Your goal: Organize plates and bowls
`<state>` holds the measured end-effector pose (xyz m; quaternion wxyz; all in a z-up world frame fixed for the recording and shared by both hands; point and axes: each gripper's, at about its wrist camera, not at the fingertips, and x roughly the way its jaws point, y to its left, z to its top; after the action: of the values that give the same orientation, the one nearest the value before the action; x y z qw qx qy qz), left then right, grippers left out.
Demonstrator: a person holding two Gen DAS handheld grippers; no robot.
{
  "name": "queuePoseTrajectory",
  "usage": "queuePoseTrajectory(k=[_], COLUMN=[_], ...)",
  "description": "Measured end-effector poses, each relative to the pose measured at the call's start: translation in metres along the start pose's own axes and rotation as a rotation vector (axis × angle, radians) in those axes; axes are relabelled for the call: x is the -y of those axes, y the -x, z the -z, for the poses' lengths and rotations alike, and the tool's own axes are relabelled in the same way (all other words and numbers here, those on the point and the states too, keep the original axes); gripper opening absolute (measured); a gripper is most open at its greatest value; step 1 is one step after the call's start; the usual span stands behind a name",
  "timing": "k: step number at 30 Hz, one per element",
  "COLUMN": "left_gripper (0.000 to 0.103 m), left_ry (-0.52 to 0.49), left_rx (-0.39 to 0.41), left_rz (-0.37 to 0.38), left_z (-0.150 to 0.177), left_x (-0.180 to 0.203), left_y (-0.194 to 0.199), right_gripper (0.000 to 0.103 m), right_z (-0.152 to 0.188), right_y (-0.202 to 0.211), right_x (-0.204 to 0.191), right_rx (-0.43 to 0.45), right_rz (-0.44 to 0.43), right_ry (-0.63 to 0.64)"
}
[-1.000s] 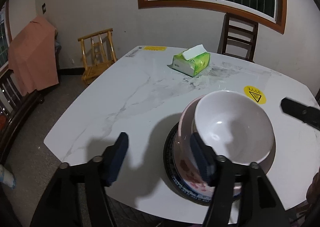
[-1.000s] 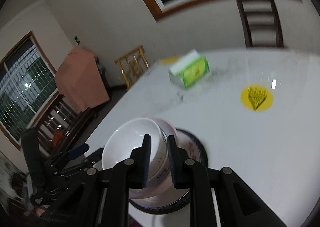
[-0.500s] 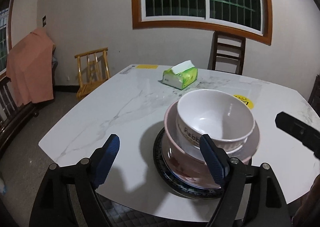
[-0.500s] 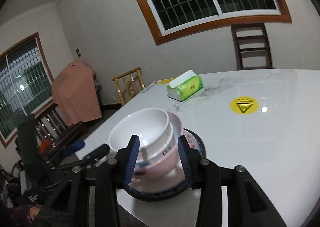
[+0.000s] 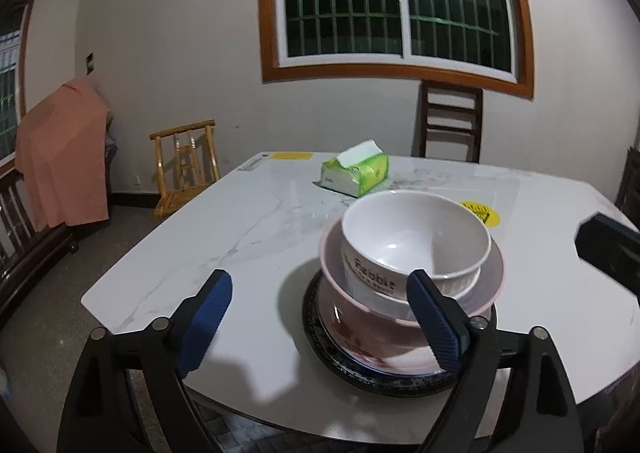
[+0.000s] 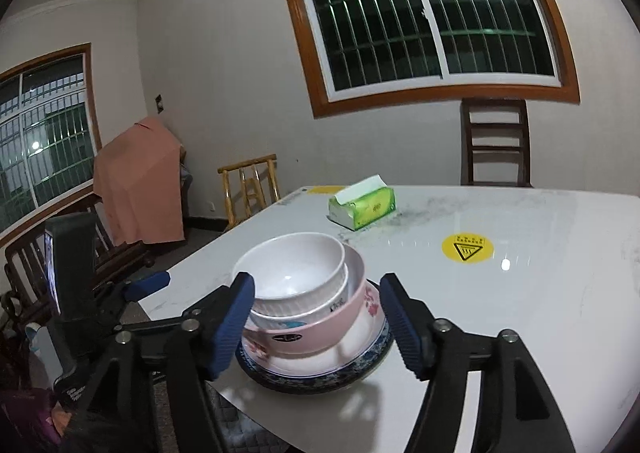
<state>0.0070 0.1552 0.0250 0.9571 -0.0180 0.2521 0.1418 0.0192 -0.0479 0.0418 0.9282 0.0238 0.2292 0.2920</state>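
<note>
From the left wrist, the left gripper [image 5: 320,321] hung spread wide, empty, near the stack: a white round bowl [image 5: 416,241] nested in a pink floral bowl [image 5: 360,317] on a dark-rimmed plate [image 5: 320,349] atop the white marble table [image 5: 240,221].

From the right wrist, the right gripper [image 6: 318,327] gaped apart, gripping nothing, in front of that stack.

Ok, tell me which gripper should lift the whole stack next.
Right gripper, probably: its open fingers frame the stack's pink bowl. The left gripper sits off to the side.
</note>
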Motion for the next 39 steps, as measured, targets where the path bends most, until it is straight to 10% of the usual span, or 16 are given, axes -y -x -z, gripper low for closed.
queuePoseTrajectory(k=[39], left_gripper=[0.103], left_ry=[-0.062], left_rx=[0.055], left_rz=[-0.031], left_z=[0.000], left_x=[0.011], left_y=[0.013], right_gripper=[0.070], right_z=[0.005], right_y=[0.007], right_x=[-0.005], right_rx=[-0.026], right_rz=[0.044], right_ry=[0.005])
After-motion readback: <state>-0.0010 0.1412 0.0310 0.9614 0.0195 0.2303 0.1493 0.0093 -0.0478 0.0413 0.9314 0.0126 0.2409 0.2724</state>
